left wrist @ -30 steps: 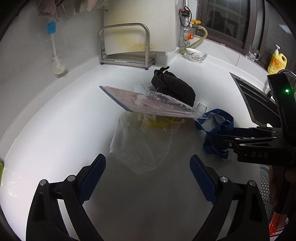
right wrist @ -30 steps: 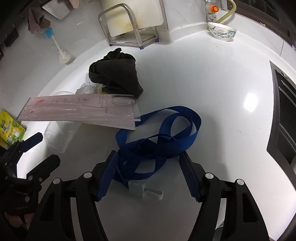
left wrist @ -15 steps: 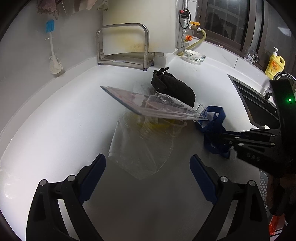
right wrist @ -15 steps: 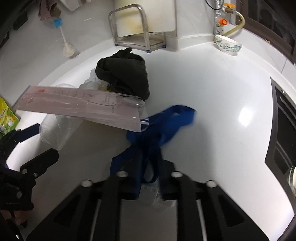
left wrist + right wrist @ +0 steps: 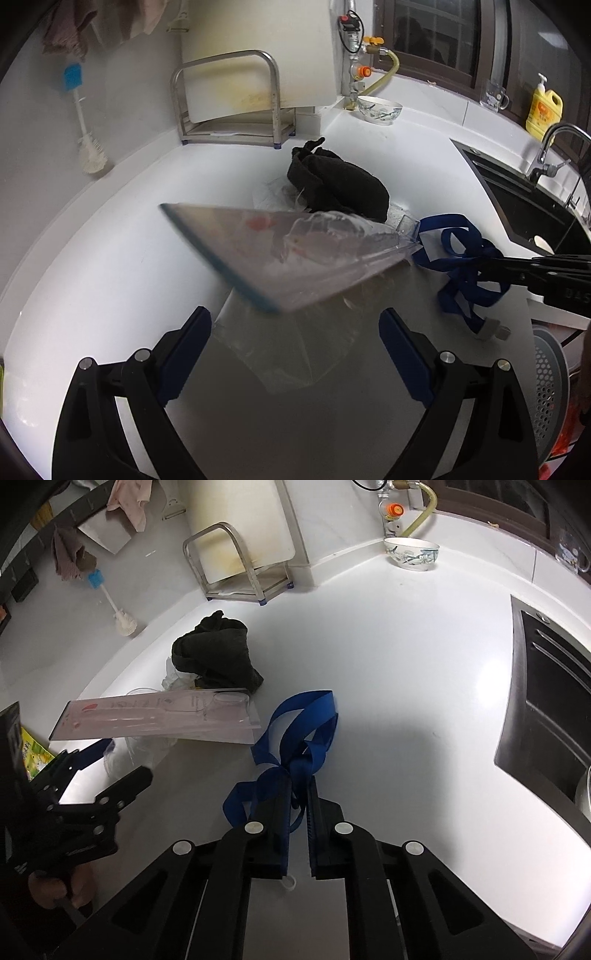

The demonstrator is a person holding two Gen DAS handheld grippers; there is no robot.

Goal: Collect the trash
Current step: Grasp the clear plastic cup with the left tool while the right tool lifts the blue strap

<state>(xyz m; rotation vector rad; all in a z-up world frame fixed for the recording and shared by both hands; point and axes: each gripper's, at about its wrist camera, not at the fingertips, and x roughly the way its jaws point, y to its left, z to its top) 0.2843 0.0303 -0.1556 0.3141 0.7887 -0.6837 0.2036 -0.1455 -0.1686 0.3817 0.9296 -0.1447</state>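
Observation:
My right gripper (image 5: pixel 299 789) is shut on a bunched blue strap (image 5: pixel 301 720), whose loops hang just off the white counter (image 5: pixel 406 664). In the left wrist view that strap (image 5: pixel 463 266) dangles from the right gripper (image 5: pixel 495 267) with a small white clip (image 5: pixel 491 330) at its end. My left gripper (image 5: pixel 295 354) is open, low over a crumpled clear plastic bag (image 5: pixel 280 350). A flat clear blister pack (image 5: pixel 295 254) rests tilted across the bag. Behind it lies a black cloth (image 5: pixel 340 184) on crumpled white paper (image 5: pixel 173 675).
A metal rack with a white board (image 5: pixel 236 99) stands at the back wall, a patterned bowl (image 5: pixel 378 109) beside it. The dark sink (image 5: pixel 546 720) and tap (image 5: pixel 554 147) lie to the right. A grey perforated basket (image 5: pixel 550 376) sits lower right. A brush (image 5: pixel 86 147) leans at the left wall.
My right gripper closed on the blue strap and lifted it a little, so its loops bunched up. The left gripper stayed open and hardly moved.

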